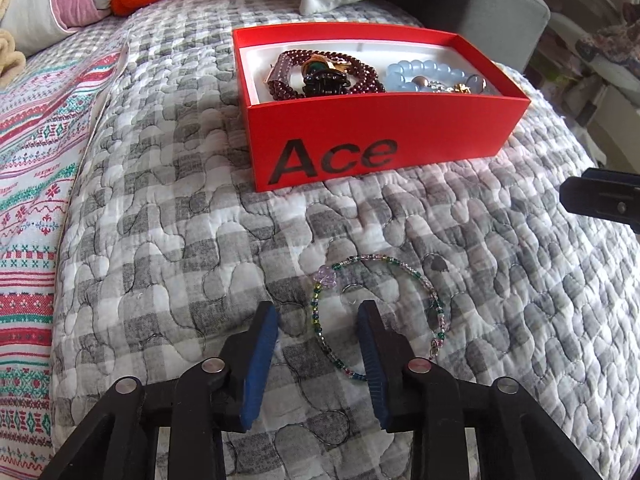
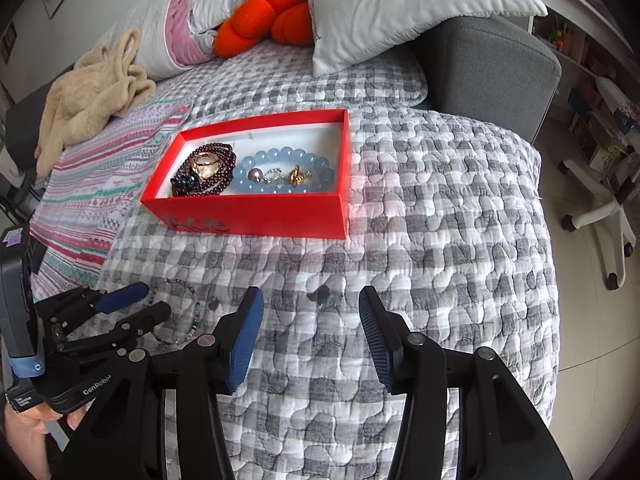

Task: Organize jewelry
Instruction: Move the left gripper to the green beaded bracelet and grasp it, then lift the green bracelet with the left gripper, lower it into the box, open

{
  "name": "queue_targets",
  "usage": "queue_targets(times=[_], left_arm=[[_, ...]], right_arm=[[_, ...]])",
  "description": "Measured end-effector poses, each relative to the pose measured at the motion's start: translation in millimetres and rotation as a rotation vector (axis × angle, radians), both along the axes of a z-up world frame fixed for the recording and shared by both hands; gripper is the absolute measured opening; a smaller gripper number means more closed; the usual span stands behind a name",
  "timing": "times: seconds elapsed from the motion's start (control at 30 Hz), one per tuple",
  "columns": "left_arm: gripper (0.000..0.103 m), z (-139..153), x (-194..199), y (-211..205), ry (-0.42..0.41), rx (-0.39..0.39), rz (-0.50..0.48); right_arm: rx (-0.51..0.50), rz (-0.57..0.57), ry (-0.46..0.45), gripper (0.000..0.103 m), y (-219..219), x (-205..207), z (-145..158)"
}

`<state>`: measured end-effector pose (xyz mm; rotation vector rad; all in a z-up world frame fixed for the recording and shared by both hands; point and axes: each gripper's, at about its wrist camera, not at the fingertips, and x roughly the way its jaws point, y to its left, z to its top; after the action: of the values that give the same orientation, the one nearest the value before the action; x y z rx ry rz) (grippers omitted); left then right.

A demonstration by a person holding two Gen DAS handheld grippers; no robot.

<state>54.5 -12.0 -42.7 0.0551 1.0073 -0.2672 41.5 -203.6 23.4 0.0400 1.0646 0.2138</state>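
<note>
Thin beaded bracelet lies flat on the quilted bed, just in front of the red box & apart from it. Left tongs are spread wide, nothing held; the bracelet's left arc runs thru the gap btwn the blue pads, right finger sitting inside the loop. Can't tell if the tips touch the quilt.

Handling, as a guess: v. light, tiny beads on wire or cord, so probably floppy or only semi-stiff. Likely to sag or swing once lifted. Small flower charm at the far left of the loop & a clasp at the near right look like the delicate bits, so avoid pinching those. Best hold = the plain bead run on the left arc, where the tongs already straddle it. Soft quilt gives under pressure, so pads may snag fabric w/ the strand; beads may roll btwn ribbed pads.

Right tongs also gape open, empty, hovering over bare quilt to the right of the bracelet.

Box: open, no lid seen, white lining, "Ace" on front. Inside: dark garnet-coloured bead strand on the left w/ a gold-toned piece & a dark clip on it; pale blue bead bracelet on the right, ringing a few small gold & silver pieces. Fairly full, still some room.
</note>
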Motion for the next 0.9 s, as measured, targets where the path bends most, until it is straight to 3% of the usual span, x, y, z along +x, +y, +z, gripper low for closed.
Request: queue_targets(times=[0.07,0.1,0.2,0.5,0.9], left_arm=[[0.018,1.0,-0.4,-2.9,-0.005,0.004,-0.014],[0.007,1.2,-0.3,-3.1,0.002,-0.013,-0.019],[0.000,2.5,-0.6,-2.2,0.009,-0.034,-0.019],[0.000,25.3,1.9,2.3,-0.020,-0.132,-0.033],[0.000,88.0,10.3,6.1,-0.154,-0.255,-0.013]], right_arm=[[-0.019,-0.012,0.017,0.053,-5.9,-4.7,-7.3],[-0.026,-0.016,0.027,0.053,-8.2,-6.7,-10.4],[-0.047,-0.023,0.038,0.053,-15.0,-11.3,-16.9],[-0.042,-0.073,0.022,0.053,-29.0,-14.2,-14.3],[0.012,-0.027,-0.014,0.053,-16.1,-8.3,1.4]])
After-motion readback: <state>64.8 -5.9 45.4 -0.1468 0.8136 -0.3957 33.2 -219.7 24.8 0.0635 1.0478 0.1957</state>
